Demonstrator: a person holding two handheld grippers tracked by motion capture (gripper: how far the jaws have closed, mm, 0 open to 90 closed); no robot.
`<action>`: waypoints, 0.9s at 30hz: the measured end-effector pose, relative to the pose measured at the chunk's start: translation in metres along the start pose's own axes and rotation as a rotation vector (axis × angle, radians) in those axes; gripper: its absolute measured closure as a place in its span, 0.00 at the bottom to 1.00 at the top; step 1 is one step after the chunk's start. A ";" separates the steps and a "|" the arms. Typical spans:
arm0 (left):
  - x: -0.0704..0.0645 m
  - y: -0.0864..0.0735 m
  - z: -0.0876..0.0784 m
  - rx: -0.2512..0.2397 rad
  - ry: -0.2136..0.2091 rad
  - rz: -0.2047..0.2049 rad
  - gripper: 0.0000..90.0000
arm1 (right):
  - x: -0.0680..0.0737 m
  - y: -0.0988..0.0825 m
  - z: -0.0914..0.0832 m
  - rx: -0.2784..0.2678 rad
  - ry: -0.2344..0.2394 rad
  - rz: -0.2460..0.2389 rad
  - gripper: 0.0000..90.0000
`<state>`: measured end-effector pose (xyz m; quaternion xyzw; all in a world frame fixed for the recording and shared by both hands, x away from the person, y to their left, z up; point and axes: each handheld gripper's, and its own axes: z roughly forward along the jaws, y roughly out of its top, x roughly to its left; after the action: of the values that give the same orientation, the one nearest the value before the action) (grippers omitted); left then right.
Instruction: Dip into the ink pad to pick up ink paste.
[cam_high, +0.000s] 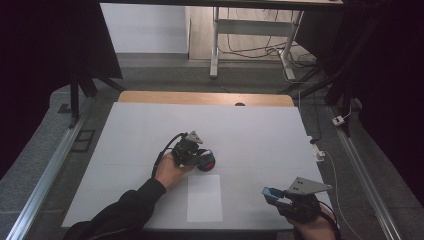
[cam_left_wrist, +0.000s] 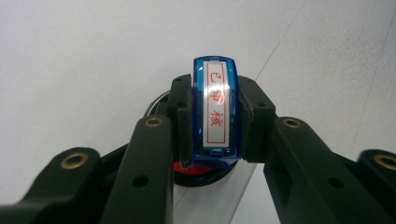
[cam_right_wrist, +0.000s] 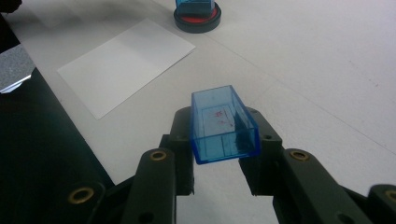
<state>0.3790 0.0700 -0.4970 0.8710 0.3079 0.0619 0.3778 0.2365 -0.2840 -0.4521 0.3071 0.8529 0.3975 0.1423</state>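
Two grippers are working over the white surface (cam_high: 260, 135), and the sheet of white paper (cam_high: 204, 198) lying near its front edge serves as the landmark. Just beyond the paper's far edge, the left gripper (cam_left_wrist: 215, 112) is holding its jaws clamped on a blue stamp (cam_left_wrist: 216, 109), whose label is showing red characters. The stamp is sitting down on a round black ink pad (cam_right_wrist: 197, 19) with a red centre. Well to the right of the paper, the right gripper (cam_right_wrist: 223, 128) is gripping a clear blue stamp cap (cam_right_wrist: 223, 123) between its jaws, open side facing up, raised off the surface.
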 end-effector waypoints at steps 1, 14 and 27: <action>0.000 0.000 0.000 0.001 0.000 -0.001 0.78 | 0.000 0.000 0.000 0.000 0.000 0.000 0.76; 0.004 0.003 -0.020 -0.048 -0.037 -0.043 0.78 | 0.000 0.000 0.000 -0.001 0.000 0.000 0.76; -0.002 0.001 -0.048 -0.094 -0.100 -0.008 0.78 | 0.000 0.000 0.000 -0.009 0.002 0.006 0.76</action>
<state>0.3617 0.0979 -0.4623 0.8530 0.2891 0.0311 0.4333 0.2371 -0.2840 -0.4524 0.3086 0.8503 0.4023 0.1415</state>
